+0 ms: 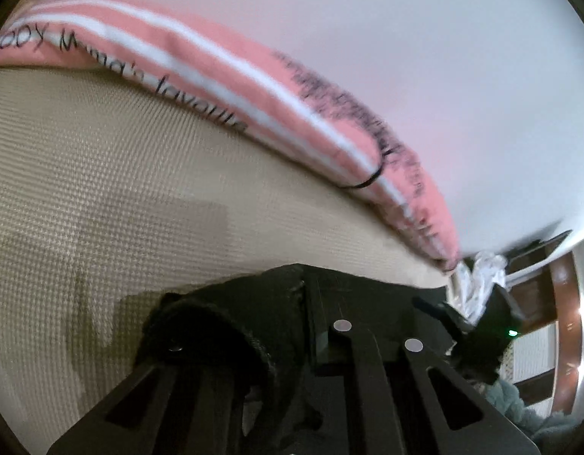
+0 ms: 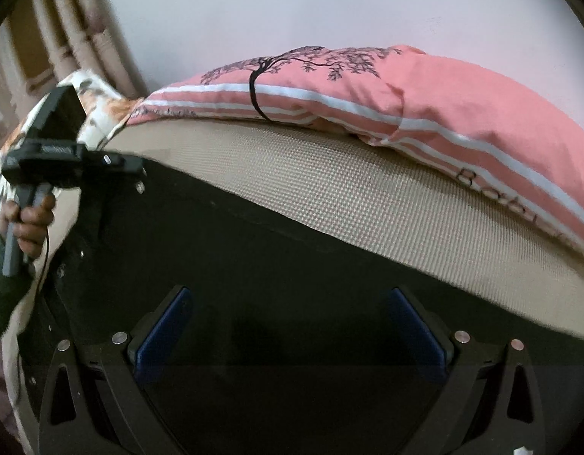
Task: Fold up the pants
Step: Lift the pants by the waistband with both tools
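Observation:
The black pants (image 2: 277, 265) lie spread on the beige textured bed cover (image 2: 368, 197). My right gripper (image 2: 288, 326) is open, its blue pads (image 2: 163, 333) wide apart just above the dark cloth. My left gripper (image 1: 326, 311) is shut on a bunched edge of the pants (image 1: 223, 318), the cloth rolled over its fingers. In the right wrist view the left gripper (image 2: 113, 178) and the hand holding it sit at the pants' far left edge.
A pink pillow (image 2: 424, 98) with white stripes, a tree print and lettering lies along the back of the bed; it also shows in the left wrist view (image 1: 223, 76). A plain wall (image 2: 292, 3) is behind. Flowered bedding (image 2: 98, 102) and curtains are at left.

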A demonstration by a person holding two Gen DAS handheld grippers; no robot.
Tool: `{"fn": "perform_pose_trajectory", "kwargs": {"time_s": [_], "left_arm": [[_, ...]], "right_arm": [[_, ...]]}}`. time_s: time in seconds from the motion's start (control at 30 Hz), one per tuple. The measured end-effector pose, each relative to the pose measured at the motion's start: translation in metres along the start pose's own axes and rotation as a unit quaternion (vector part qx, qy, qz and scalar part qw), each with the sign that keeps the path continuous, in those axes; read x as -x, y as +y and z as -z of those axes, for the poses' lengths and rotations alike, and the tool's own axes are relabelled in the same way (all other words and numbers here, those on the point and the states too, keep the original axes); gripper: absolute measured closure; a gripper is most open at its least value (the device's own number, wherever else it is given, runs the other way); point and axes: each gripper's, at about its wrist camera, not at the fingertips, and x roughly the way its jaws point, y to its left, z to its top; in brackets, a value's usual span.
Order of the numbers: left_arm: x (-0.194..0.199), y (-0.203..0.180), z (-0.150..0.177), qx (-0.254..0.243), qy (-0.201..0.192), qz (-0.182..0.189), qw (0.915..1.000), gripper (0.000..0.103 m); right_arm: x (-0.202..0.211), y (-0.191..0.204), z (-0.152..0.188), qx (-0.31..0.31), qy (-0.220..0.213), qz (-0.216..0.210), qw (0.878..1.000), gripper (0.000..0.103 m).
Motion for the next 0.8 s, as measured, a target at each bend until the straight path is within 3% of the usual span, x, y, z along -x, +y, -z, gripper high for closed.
{"fn": "perform_pose_trajectory", "kwargs": {"time_s": [0.2,0.37,0.43,0.5,0.6,0.67,0.8], "left_arm": [[0.032,-0.036,0.015,-0.075,-0.043,0.029,0.9958,0.094],[0.051,-0.054,0.025,-0.098,-0.058,0.036,0.9929,0.094],[0.057,-0.062,0.027,-0.107,-0.062,0.033,0.9918,0.094],[0.061,-0.066,0.028,-0.11,-0.064,0.029,0.9915,0.094],[0.068,-0.07,0.029,-0.11,-0.067,0.021,0.9914,0.094],[0.07,-0.072,0.03,-0.107,-0.069,0.017,0.9918,0.094],[0.069,-0.071,0.031,-0.103,-0.067,0.0,0.9924,0.094]], "right_arm": [[0.004,-0.023,-0.027,0.054,0.027,-0.064,0.996,0.003],[0.001,-0.04,-0.059,0.095,0.077,-0.121,0.985,0.004],[-0.007,-0.043,-0.066,0.114,0.107,-0.142,0.977,0.012],[-0.018,-0.046,-0.069,0.116,0.147,-0.173,0.967,0.031],[-0.031,-0.052,-0.066,0.121,0.198,-0.203,0.951,0.036],[-0.033,-0.053,-0.06,0.132,0.214,-0.21,0.945,0.043],[-0.031,-0.063,-0.05,0.146,0.239,-0.222,0.934,0.071]]}}
